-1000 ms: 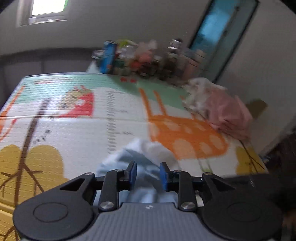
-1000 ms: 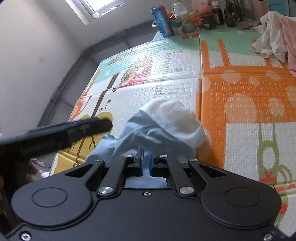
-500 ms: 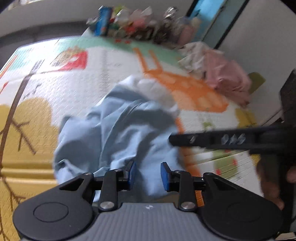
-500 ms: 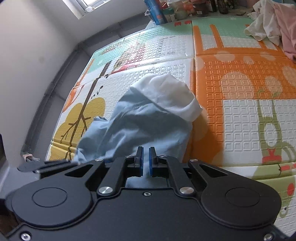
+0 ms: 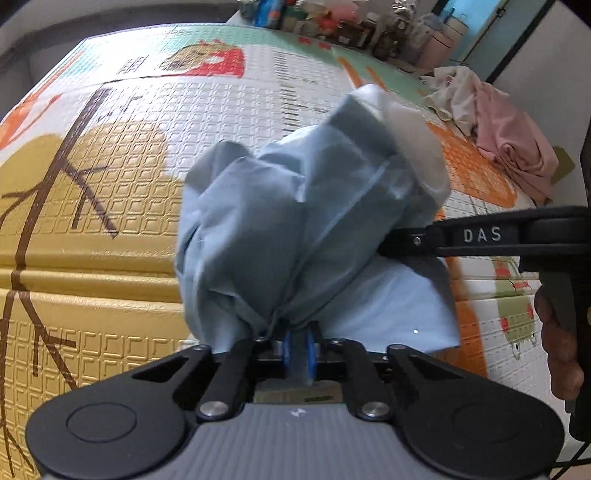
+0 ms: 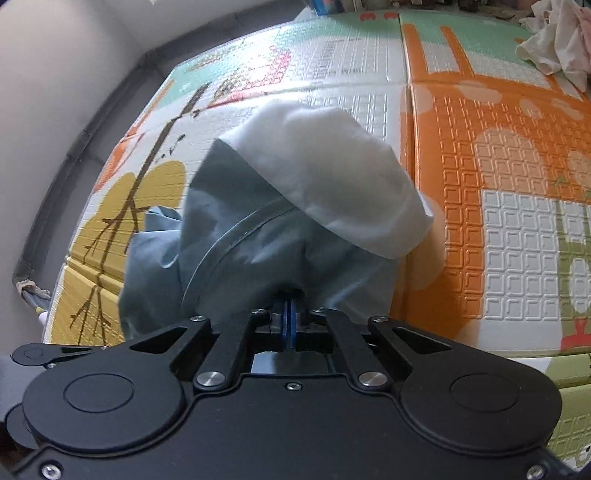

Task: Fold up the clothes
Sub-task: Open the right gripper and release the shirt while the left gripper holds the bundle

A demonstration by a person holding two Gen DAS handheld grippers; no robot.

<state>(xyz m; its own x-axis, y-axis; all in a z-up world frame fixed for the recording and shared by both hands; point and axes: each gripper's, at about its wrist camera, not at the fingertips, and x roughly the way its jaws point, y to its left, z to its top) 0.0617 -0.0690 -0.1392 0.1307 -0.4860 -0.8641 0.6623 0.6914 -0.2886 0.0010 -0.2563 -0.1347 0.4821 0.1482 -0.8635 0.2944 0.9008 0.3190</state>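
Both tongs, left [image 5: 298, 352] and right [image 6: 290, 325], pinch the blue garment [image 5: 295, 229].

surface: embossed foam play mat [image 5: 110, 221], giraffe and tree prints | on it: crumpled light-blue garment [image 5: 295, 229] mid-mat | pink-and-cream clothes heap [image 5: 495, 125] beyond garment, far right edge | bottles and cans [image 5: 332, 22] beyond garment, far end

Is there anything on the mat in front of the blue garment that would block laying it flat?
Nothing visible does. The mat beyond the blue garment is bare; the pile of clothes lies apart at the far right edge. Both grippers already pinch the garment.
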